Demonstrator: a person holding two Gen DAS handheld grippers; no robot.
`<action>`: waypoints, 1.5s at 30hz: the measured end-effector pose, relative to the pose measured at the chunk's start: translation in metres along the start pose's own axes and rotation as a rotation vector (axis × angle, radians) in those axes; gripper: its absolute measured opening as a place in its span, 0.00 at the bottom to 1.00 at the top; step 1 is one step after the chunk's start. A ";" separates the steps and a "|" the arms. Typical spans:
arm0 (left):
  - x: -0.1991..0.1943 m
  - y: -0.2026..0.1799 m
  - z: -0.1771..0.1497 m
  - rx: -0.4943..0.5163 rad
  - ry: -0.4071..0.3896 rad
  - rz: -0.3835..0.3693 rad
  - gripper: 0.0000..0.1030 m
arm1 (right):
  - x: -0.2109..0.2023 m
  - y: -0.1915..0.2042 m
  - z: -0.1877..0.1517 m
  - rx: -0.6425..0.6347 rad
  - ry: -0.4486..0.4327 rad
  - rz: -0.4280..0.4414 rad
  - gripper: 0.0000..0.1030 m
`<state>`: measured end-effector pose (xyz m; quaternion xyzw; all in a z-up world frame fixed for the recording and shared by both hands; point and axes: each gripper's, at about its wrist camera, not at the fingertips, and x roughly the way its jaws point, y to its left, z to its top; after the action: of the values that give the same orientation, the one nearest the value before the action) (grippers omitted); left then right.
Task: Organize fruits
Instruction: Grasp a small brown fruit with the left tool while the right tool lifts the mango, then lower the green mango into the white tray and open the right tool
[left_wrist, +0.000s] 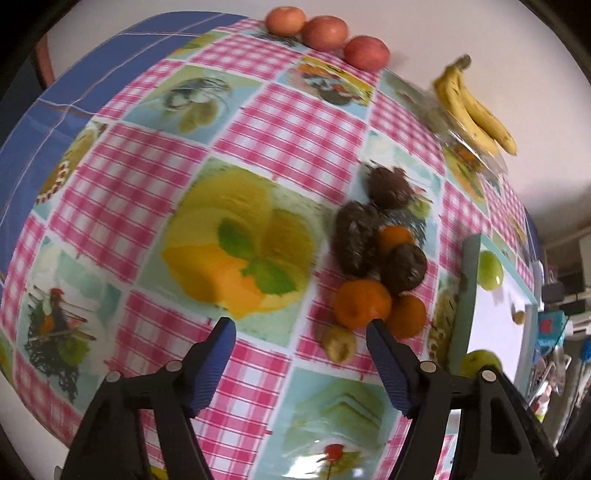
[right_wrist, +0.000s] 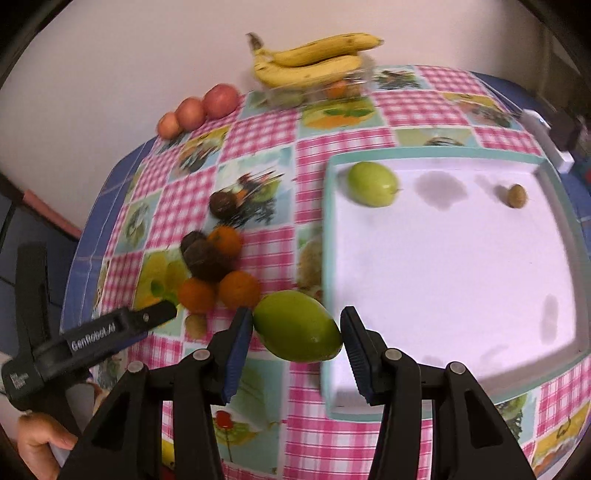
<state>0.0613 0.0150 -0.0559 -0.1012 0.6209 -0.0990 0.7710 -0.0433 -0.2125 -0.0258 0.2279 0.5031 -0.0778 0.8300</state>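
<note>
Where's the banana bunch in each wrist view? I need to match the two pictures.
Left wrist: banana bunch at upper right, by the table's far edge.
Right wrist: banana bunch at top centre, on a clear container.
Shared landmark: row of three red apples along the wall.

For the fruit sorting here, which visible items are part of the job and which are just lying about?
Job items:
green fruit between the right tongs
white tray with a green fruit and a small brown fruit
oranges
dark brown fruits
left tongs, open

Lying about:
red apples at the wall
bananas on a clear container
</note>
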 end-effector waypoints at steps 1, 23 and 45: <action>0.001 -0.003 -0.001 0.013 0.005 -0.001 0.66 | -0.001 -0.004 0.000 0.010 -0.003 -0.005 0.49; 0.024 -0.030 -0.008 0.114 0.068 -0.006 0.23 | -0.013 -0.049 0.003 0.095 -0.025 -0.044 0.39; 0.018 -0.019 -0.008 0.057 0.065 -0.004 0.23 | 0.011 -0.047 -0.001 0.085 0.073 -0.035 0.39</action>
<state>0.0568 -0.0083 -0.0694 -0.0769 0.6423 -0.1214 0.7529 -0.0558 -0.2525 -0.0499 0.2568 0.5333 -0.1051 0.7991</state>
